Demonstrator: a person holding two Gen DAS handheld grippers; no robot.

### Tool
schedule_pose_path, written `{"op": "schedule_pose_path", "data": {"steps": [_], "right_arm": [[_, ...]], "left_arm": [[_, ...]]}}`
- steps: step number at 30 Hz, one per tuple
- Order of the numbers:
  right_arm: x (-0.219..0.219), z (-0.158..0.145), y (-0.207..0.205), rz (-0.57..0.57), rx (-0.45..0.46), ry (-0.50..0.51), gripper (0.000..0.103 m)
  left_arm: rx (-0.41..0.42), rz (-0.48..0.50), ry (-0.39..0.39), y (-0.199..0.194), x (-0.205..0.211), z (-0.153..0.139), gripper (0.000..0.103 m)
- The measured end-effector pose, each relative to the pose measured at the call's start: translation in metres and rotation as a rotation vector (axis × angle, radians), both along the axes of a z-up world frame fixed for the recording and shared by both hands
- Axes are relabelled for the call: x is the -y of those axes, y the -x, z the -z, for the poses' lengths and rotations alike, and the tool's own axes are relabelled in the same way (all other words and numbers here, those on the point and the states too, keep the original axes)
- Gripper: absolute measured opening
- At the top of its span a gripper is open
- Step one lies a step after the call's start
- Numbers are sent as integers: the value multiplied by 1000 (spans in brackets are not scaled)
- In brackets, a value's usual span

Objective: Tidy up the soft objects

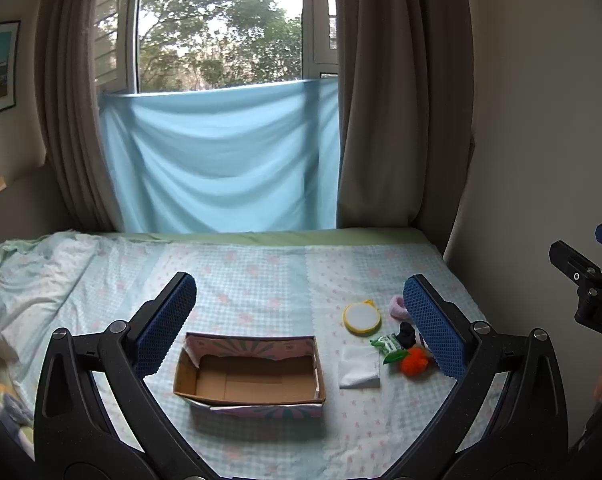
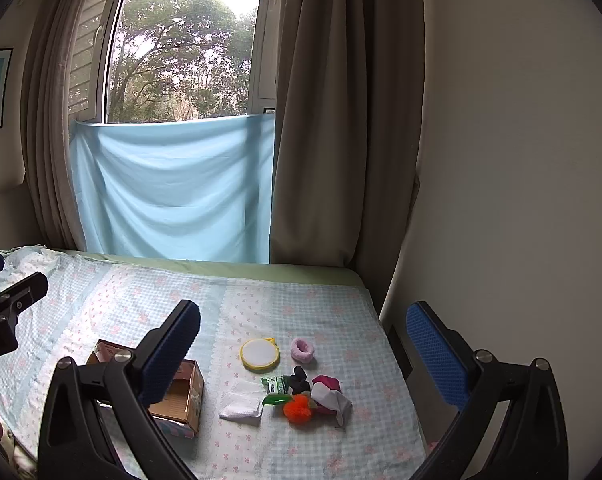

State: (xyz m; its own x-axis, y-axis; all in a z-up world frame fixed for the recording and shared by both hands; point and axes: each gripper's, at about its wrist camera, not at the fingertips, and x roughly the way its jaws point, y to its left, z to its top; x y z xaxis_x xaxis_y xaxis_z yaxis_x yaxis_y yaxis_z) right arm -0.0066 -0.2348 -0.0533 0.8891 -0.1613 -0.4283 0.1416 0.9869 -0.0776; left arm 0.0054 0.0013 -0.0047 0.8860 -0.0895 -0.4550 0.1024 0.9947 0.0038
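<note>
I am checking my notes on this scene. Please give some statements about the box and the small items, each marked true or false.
1. The box is empty. True.
2. The orange pompom lies inside the box. False: it lies on the bed, right of the box.
3. Both tools, left and right, are open. True.
4. The right tool holds the pink ring. False: the ring lies on the bed, untouched.
5. The yellow hoop lies beside the pink ring. True.

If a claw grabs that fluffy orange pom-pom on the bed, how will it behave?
The fluffy orange pom-pom looks light and will probably squash between the pads rather than slip. Being roundish, it may roll if nudged, though the checked bedsheet and the neighbouring green packet should check it.
</note>
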Motion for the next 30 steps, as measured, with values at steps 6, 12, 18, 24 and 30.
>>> {"op": "schedule_pose_path", "data": {"steps": [6,12,18,24,30], "right_arm": [[1,2,1,-5,7,2,103],[3,5,0,-10,10,-2,103],[4,7,-1,-13,9,-4,103],[3,8,-1,-14,9,-2,103],[2,9,-1,-14,6,-4,103]], "left_arm": [[6,1,-3,1,-1,-1,103],[9,0,-5,2,-1,-1,103],[7,1,-8,2,-1,-3,103],[4,1,-12,0,2,-2,103],[2,1,-13,-1,3,-1,103]]}}
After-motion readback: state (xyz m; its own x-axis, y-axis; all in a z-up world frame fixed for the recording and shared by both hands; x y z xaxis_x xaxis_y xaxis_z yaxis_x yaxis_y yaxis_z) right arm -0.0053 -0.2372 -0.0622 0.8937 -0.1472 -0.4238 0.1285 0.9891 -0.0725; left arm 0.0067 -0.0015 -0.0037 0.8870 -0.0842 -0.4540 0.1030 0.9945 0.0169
